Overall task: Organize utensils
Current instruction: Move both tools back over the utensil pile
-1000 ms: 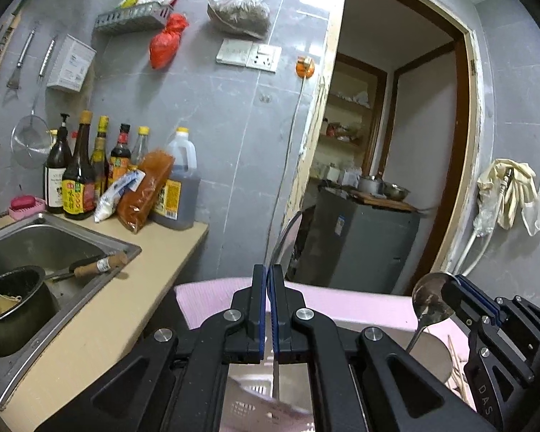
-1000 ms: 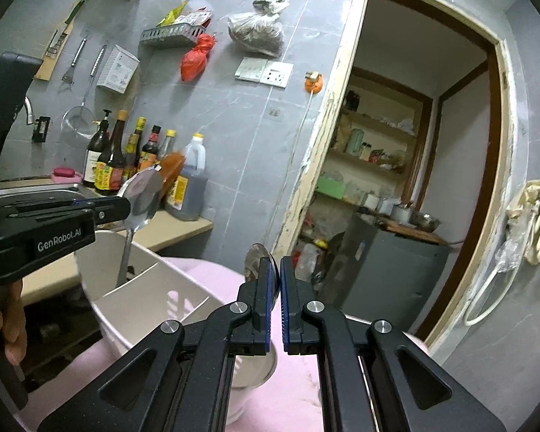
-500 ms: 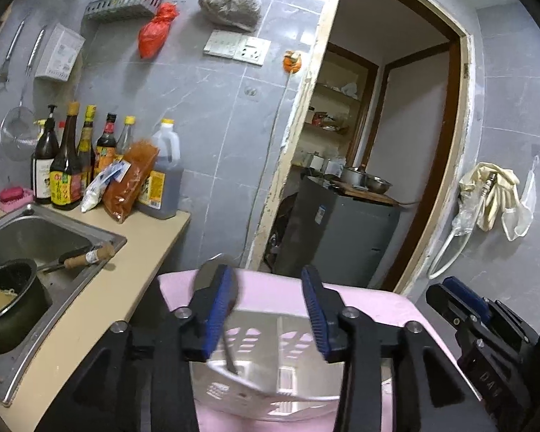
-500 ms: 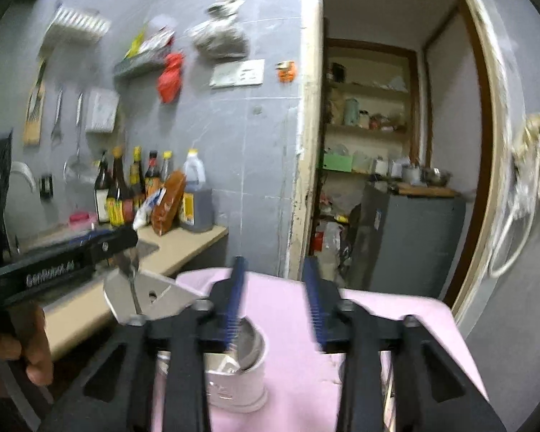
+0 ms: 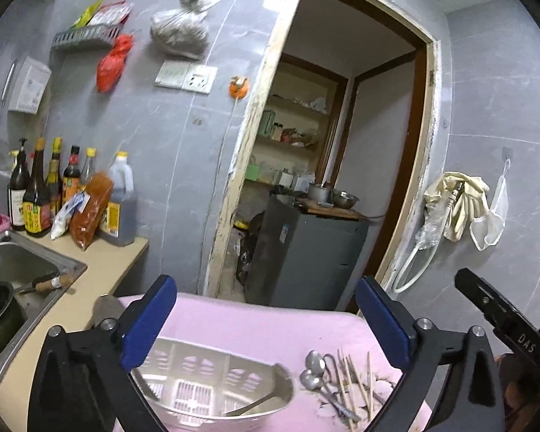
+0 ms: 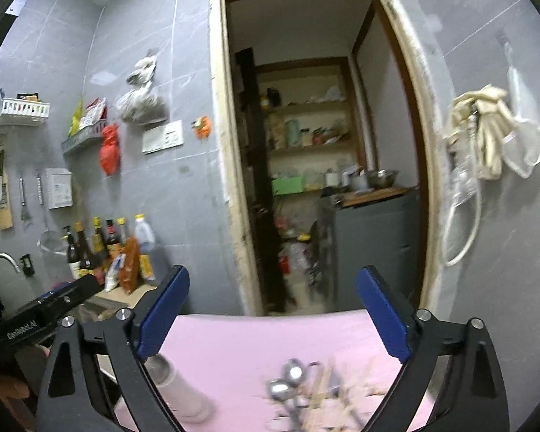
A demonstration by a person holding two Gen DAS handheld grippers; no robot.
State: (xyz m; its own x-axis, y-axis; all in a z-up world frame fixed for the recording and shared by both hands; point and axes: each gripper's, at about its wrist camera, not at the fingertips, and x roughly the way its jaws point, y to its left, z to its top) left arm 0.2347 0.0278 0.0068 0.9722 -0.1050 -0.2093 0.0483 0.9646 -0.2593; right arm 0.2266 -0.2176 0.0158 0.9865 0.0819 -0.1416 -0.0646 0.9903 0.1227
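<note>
Left gripper [image 5: 266,320]: jaws spread wide, having just been opening, with nothing between the blue pads [image 5: 145,327]. Below and between the jaws sits a white slotted basket [image 5: 212,392] on a pink cloth [image 5: 270,324]. A utensil handle [image 5: 250,408] leans inside the basket, toward the right jaw's side; another thin handle [image 5: 145,388] lies just under the left jaw. A rounded grey shape pokes up behind the left jaw, probably a spoon bowl, though the finger hides most of it.

Under the right jaw, just beside the basket, lies a loose heap on the cloth: two spoons [image 5: 311,369] and several chopsticks [image 5: 349,378], touching and crossing one another. Outside the right jaw, one black arm of the right gripper shows at the frame edge.

Right gripper [image 6: 271,313]: jaws likewise spread wide, having just been opening, and empty. The heap of spoons [image 6: 288,378] and chopsticks [image 6: 327,381] lies below the gap, nearer the right jaw, badly blurred. A white cup [image 6: 181,392] stands on the cloth under the left jaw. Outside the left jaw, part of the left gripper's black body is visible.

Beyond both jaw pairs: a grey tiled wall and an open doorway [image 5: 338,151]. Left of the jaws, a counter [image 5: 90,288] with bottles [image 5: 39,194] and a sink [image 5: 14,262].
</note>
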